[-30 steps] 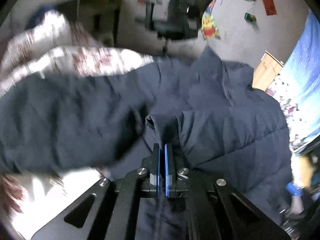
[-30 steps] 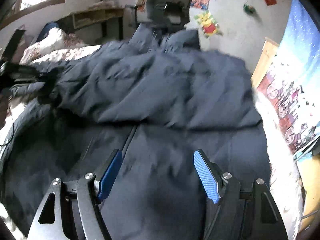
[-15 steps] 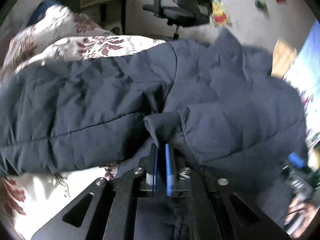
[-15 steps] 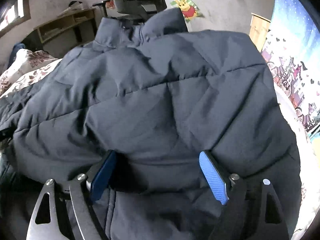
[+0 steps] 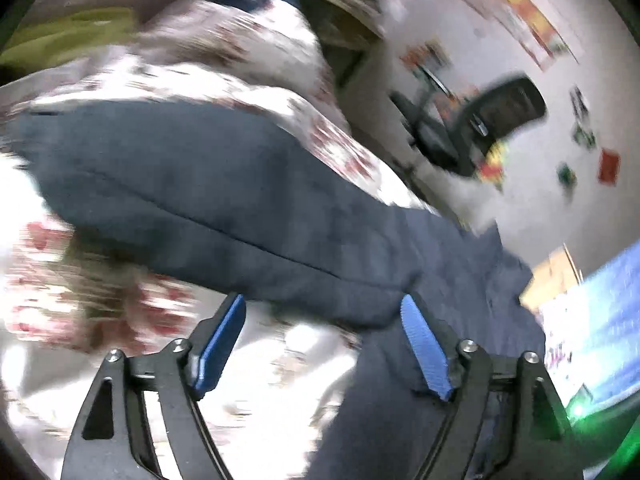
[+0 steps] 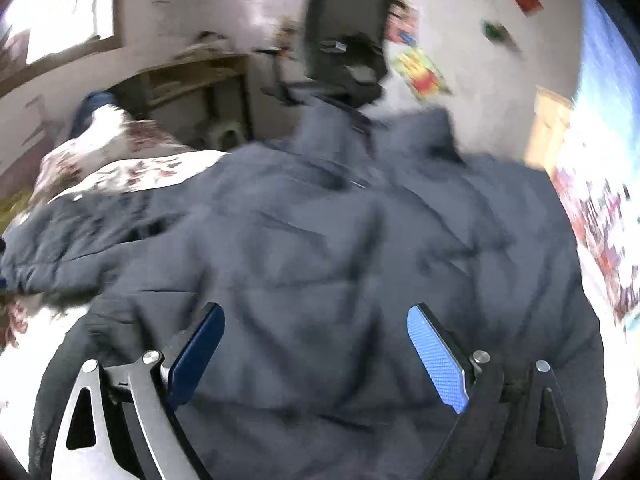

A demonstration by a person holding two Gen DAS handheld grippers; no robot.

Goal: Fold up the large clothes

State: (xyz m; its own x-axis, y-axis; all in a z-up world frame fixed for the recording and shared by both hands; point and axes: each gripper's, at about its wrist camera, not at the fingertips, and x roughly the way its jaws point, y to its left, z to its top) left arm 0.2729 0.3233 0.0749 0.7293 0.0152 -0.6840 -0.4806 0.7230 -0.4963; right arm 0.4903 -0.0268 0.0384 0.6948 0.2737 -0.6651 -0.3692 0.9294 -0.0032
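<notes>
My left hand-held gripper (image 5: 322, 340) and right hand-held gripper (image 6: 316, 350) both gape wide, gripping nothing, above the navy padded jacket (image 6: 340, 248) spread on the floral-covered bed (image 5: 120, 312).

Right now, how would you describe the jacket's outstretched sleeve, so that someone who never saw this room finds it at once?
Start at the bed with the white, red-flowered bedspread. A dark navy puffer jacket lies spread on it, its collar toward the black office chair. The sleeve is the long padded arm stretching sideways from the body over the flowers, the only dark strip with one lengthwise seam.
</notes>
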